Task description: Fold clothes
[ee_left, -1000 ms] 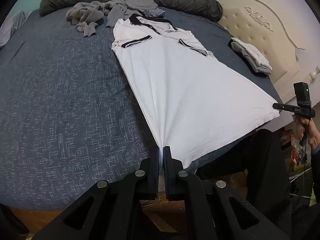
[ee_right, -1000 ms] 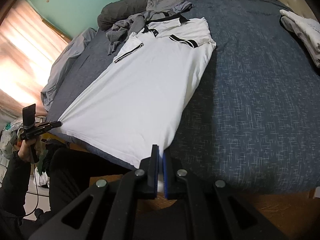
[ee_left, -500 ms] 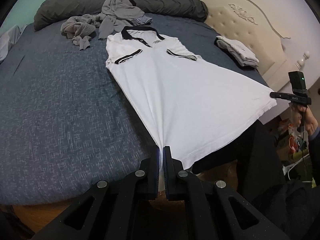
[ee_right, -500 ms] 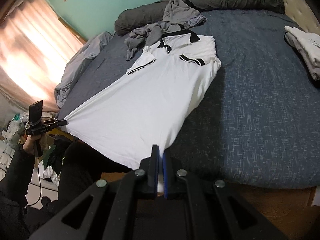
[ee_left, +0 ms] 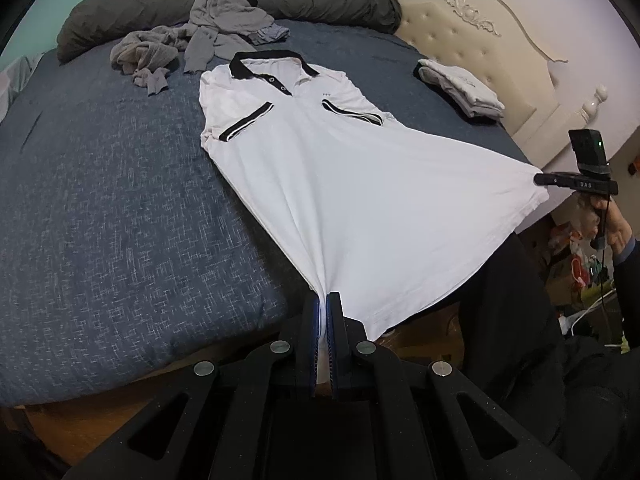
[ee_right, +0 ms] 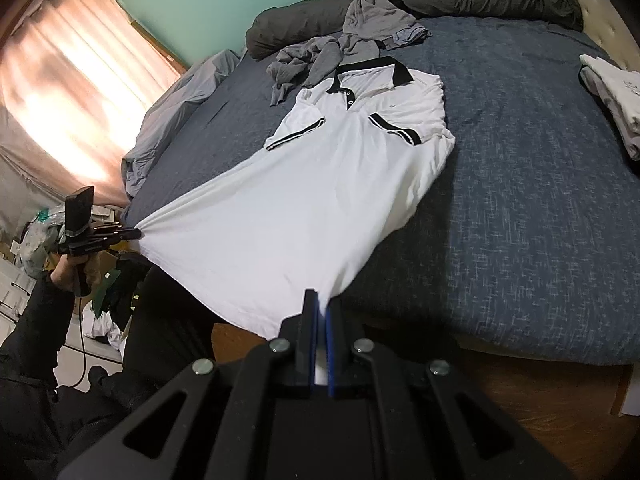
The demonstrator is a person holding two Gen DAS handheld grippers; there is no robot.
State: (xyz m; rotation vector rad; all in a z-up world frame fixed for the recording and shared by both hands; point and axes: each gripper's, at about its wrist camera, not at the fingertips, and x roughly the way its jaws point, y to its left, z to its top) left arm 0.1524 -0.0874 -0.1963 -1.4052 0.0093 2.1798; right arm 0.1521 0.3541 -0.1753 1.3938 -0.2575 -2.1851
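1. While you hold the white polo shirt (ee_left: 360, 200) by its two hem corners, the step in hand is stretching it flat on the bed (ee_left: 100, 208).
2. Your left tongs (ee_left: 323, 300) are clamped narrow on the near-left corner; your right tongs (ee_right: 322, 300) pinch the other corner.
3. The collar lies far up the bed, just beside the grey clothes (ee_left: 192, 44); the hem hangs off the near edge.
4. Compared with a second ago, the sleeves lie flatter, the collar sits squarer, and the shirt has slid nearer to you.
5. Next, I judge, you lower the hem evenly, keeping tension, before folding.
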